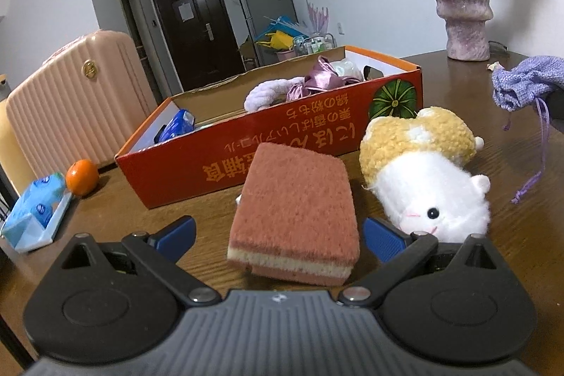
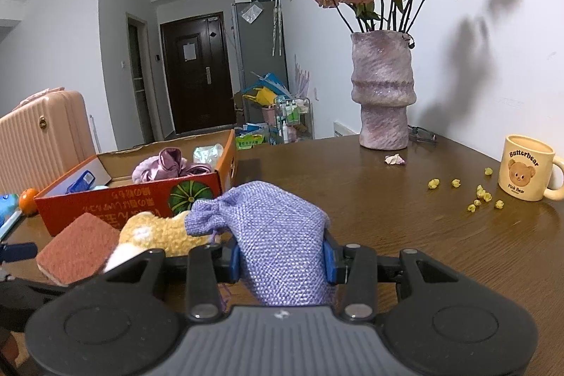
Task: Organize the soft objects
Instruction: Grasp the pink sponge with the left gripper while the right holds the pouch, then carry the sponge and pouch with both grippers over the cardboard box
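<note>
1. Sponge point(image 1: 294, 210) (pink, with a pale middle layer) lay in front of the red box point(image 1: 268, 157), between the spread blue fingers of the left gripper point(image 1: 278, 231), neither pad touching it; the plush toy point(image 1: 428, 171) lay beside the box's right end.

2. Right gripper point(image 2: 282, 261) was clamped on the lilac drawstring pouch point(image 2: 271, 228), right of the box point(image 2: 134, 196).

The way to the red cardboard box point(image 1: 225, 161) is blocked by the sponge point(image 1: 296, 217) and plush hamster point(image 1: 426, 171). Bare tabletop point(image 2: 387, 199) is left, apparently unobstructed, before the vase point(image 2: 382, 90).
</note>
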### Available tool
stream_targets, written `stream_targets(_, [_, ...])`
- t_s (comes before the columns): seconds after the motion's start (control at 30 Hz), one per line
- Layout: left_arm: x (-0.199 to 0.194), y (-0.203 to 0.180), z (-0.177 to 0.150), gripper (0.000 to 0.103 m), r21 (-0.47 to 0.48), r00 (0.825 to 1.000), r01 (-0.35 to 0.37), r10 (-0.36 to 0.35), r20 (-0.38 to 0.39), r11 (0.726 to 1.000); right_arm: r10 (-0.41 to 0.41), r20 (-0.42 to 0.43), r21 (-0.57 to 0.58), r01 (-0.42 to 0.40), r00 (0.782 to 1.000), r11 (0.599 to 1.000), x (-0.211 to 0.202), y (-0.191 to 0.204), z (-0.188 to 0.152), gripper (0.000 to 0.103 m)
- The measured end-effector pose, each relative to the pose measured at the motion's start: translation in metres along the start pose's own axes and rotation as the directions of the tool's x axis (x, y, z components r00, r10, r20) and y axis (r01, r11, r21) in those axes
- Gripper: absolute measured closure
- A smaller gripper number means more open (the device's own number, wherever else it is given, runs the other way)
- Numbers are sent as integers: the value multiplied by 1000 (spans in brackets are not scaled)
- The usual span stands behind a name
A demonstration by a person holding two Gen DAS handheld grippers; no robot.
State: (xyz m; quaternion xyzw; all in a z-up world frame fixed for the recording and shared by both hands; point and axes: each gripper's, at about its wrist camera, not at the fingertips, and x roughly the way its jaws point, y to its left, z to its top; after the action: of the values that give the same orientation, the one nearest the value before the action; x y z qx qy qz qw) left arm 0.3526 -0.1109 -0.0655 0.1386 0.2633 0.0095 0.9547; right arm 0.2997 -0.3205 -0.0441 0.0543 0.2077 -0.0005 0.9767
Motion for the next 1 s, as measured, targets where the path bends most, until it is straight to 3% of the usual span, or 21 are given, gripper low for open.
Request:
stream_targets(0.23, [9, 1, 5, 3, 10, 1000, 27, -27, 0, 1000, -1, -17, -13, 1, 1000, 1000, 5, 3, -2, 62])
stream_targets(0.37, [14, 4, 5, 28, 0, 998, 61, -61, -30, 998, -3, -24, -17, 3, 1000, 1000, 7, 3, -3, 62])
stream_targets(0.53, [10, 8, 5, 30, -24, 996, 94, -94, -6, 995, 1, -18, -20, -2, 1000, 1000, 6, 4, -3, 62])
stream_targets(1.0, [-11, 22, 10, 30, -94, 993, 77, -68, 92, 993, 14, 53, -16, -13, 999, 1000, 0, 9, -3, 62])
